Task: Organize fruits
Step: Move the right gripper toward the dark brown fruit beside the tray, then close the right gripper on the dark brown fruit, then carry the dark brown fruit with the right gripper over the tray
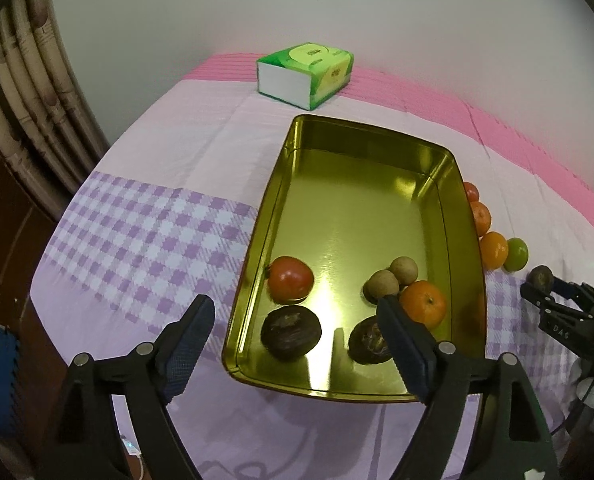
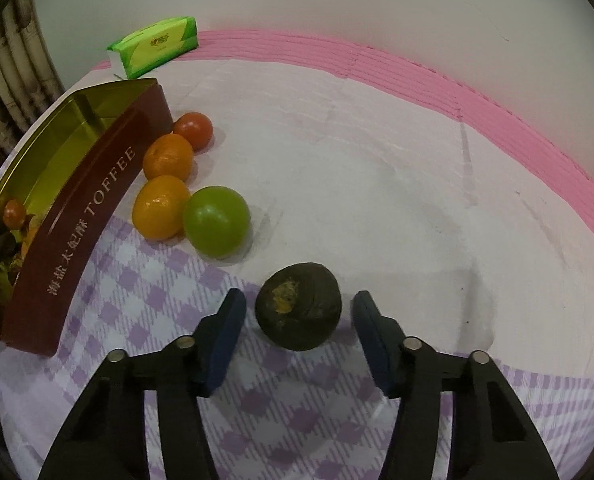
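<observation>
A gold tin tray lies on the cloth; its dark red wall reads TOFFEE in the right wrist view. In it are a red tomato, two dark round fruits, two small brown fruits and an orange. My left gripper is open and empty above the tray's near end. My right gripper is open with a dark round fruit between its fingers, apart from both pads. Beside the tray lie a tomato, two oranges and a green fruit.
A green tissue box stands at the far edge near the wall, also in the right wrist view. The table has a purple checked and pink striped cloth. A curtain hangs at left. The table's left edge drops off near my left gripper.
</observation>
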